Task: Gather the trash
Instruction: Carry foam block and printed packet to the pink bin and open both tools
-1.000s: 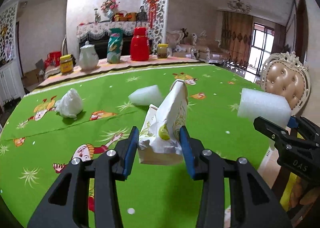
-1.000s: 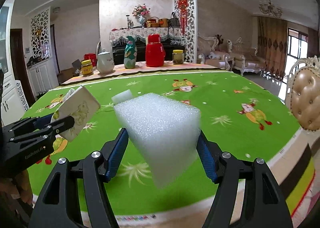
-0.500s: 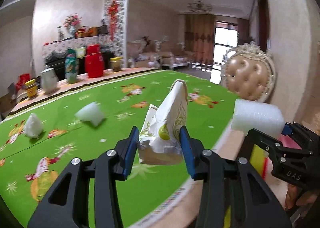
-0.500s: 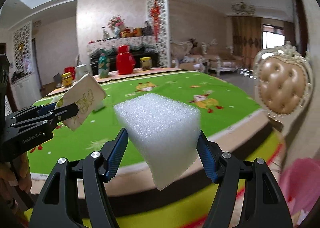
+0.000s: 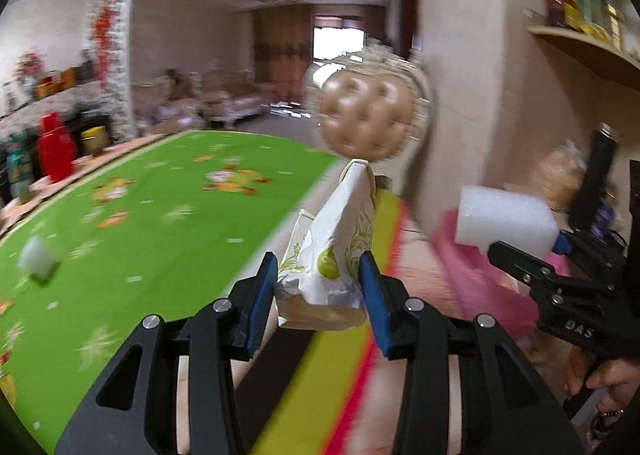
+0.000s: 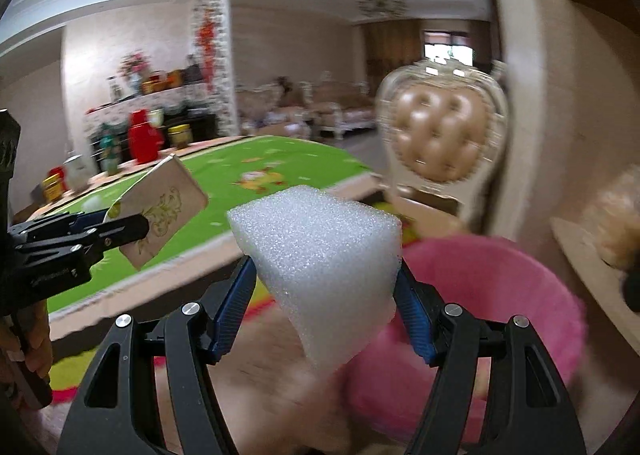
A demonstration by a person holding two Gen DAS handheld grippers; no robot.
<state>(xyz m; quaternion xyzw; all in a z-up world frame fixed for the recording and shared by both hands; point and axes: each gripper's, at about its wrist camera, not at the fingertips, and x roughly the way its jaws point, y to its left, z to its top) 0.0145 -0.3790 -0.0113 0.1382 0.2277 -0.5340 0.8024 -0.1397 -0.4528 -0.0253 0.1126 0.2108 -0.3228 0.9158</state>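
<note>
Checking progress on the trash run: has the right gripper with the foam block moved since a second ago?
Yes. The right gripper has swung its foam block rightward off the green table to the pink bin.

Home dining room, green tablecloth [image 5: 132,215], tufted chair [image 6: 440,135], chandelier [image 6: 378,5]

Both wrist views face along their jaws, close behind, sharing the green-clothed bench [image 5: 152,215] and tan tufted chair [image 6: 440,135].

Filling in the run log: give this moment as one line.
left hand-held gripper: shut on paper packet | right hand-held gripper: shut on foam block | pink bin: ahead, nothing released
</note>
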